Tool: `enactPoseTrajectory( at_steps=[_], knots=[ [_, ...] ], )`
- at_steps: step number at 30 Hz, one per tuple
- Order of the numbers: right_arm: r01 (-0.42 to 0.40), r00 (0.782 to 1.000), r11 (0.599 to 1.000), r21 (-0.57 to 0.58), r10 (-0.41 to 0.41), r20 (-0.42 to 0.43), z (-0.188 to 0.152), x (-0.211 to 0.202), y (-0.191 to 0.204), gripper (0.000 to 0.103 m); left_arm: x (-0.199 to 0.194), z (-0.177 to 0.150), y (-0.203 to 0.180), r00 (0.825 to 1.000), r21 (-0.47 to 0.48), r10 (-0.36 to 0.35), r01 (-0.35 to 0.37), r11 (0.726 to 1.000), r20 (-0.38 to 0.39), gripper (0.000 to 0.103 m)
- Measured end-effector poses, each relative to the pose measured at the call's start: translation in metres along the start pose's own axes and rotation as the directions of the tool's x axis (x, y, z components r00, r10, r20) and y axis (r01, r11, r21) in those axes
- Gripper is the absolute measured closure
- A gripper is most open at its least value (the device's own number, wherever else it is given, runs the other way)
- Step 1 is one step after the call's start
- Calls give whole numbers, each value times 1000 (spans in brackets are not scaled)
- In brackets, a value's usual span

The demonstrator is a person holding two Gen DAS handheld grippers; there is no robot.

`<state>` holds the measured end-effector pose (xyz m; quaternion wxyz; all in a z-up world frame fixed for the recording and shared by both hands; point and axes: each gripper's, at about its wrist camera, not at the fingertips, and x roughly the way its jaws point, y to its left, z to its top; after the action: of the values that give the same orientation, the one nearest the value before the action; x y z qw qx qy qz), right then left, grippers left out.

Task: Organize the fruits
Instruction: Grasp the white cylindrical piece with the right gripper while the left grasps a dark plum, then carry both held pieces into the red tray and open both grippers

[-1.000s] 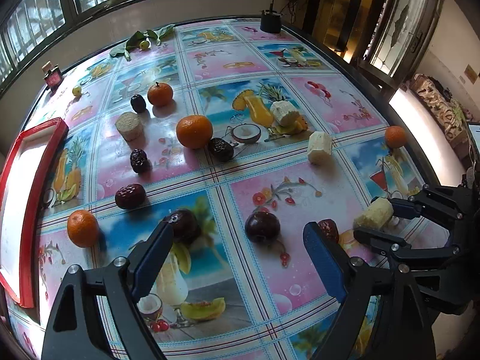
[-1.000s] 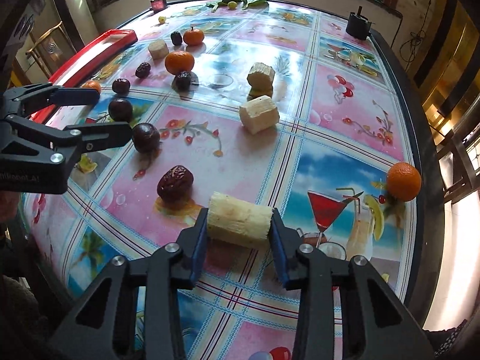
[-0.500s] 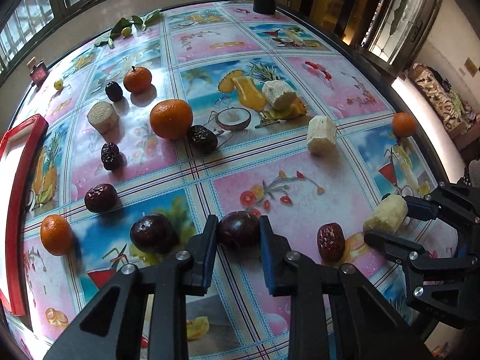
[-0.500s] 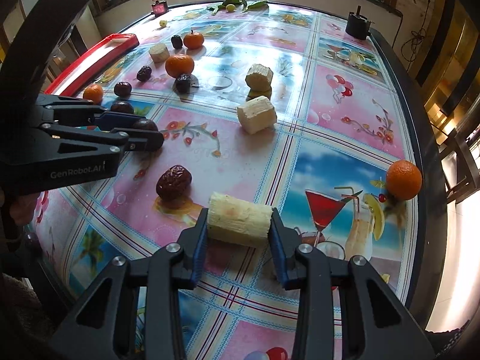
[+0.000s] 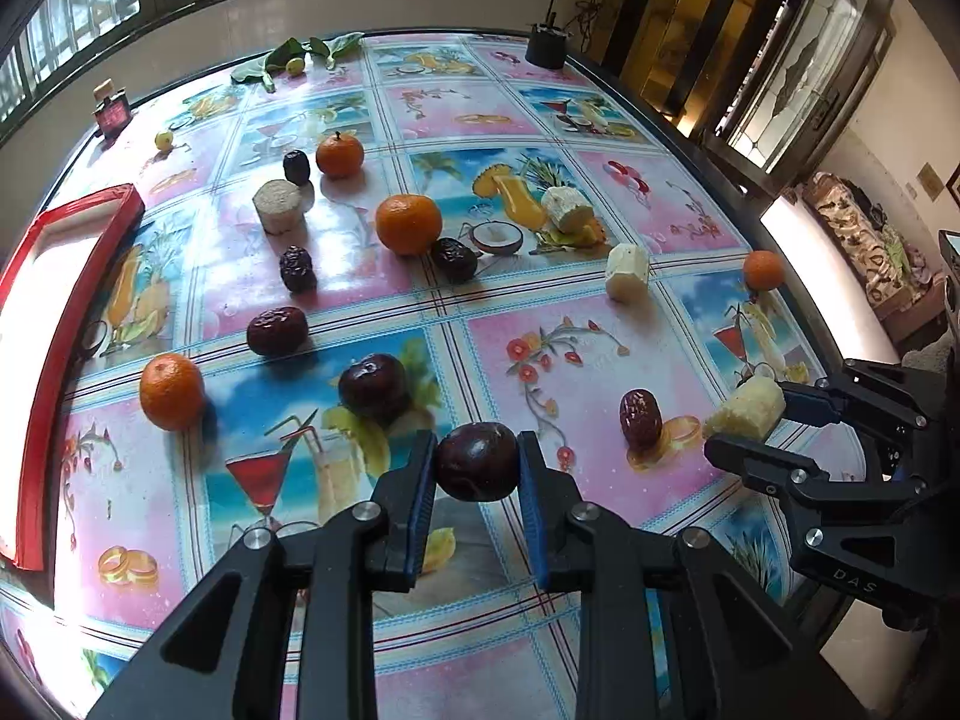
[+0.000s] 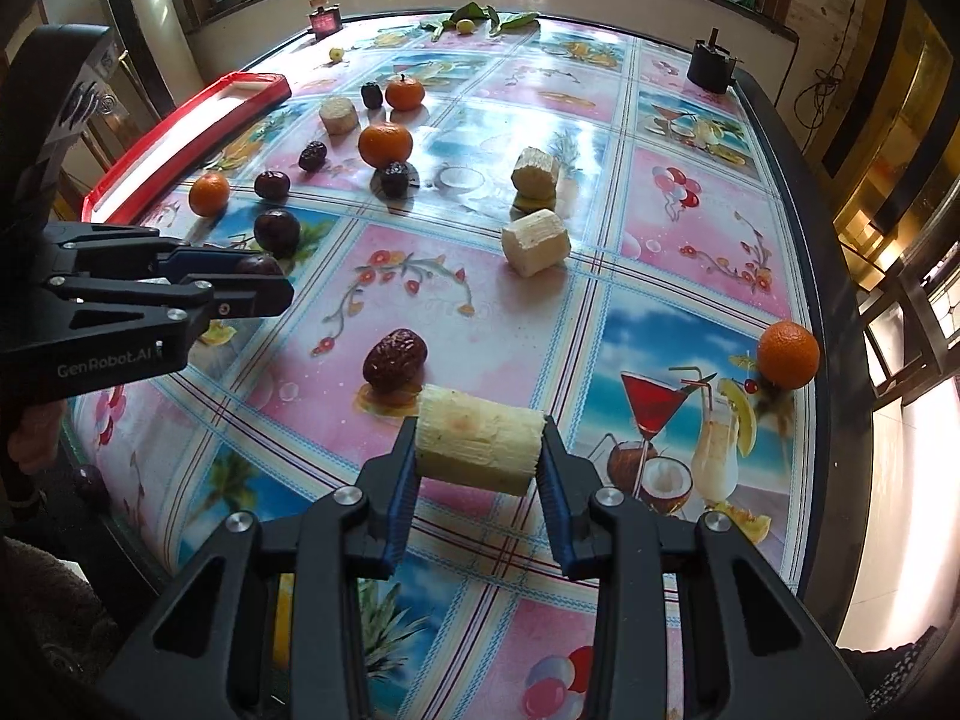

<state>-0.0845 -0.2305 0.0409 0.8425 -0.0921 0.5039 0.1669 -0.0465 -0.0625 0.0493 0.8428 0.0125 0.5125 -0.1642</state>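
My left gripper (image 5: 477,471) is shut on a dark plum (image 5: 477,461) and holds it above the table; it also shows in the right wrist view (image 6: 258,279). My right gripper (image 6: 477,450) is shut on a pale sugarcane piece (image 6: 477,441), also visible in the left wrist view (image 5: 747,408). A red date (image 6: 395,359) lies just beyond it. A second dark plum (image 5: 373,387), several oranges such as one (image 5: 171,391), dates and cane pieces (image 5: 627,271) are scattered on the table.
A red-rimmed white tray (image 5: 36,276) sits at the table's left edge. A black pot (image 5: 545,47), green leaves (image 5: 300,55) and a small bottle (image 5: 113,109) stand at the far side. An orange (image 6: 787,355) lies near the right edge.
My left gripper closed on the dark plum and lifted it off the table. My right gripper kept holding the sugarcane piece, almost still.
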Motion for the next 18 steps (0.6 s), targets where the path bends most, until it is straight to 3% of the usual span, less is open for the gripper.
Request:
enactPoseTrajectory(
  at_steps=[11, 18],
  knots=[
    [-98, 994, 987, -127, 102, 25, 54, 11, 100, 65, -47, -16, 85, 992, -132, 101, -90, 987, 78, 77],
    [-209, 976, 958, -196, 216, 16, 98, 26, 175, 65, -70, -27, 153, 981, -230, 172, -146, 962, 95, 77]
  ],
)
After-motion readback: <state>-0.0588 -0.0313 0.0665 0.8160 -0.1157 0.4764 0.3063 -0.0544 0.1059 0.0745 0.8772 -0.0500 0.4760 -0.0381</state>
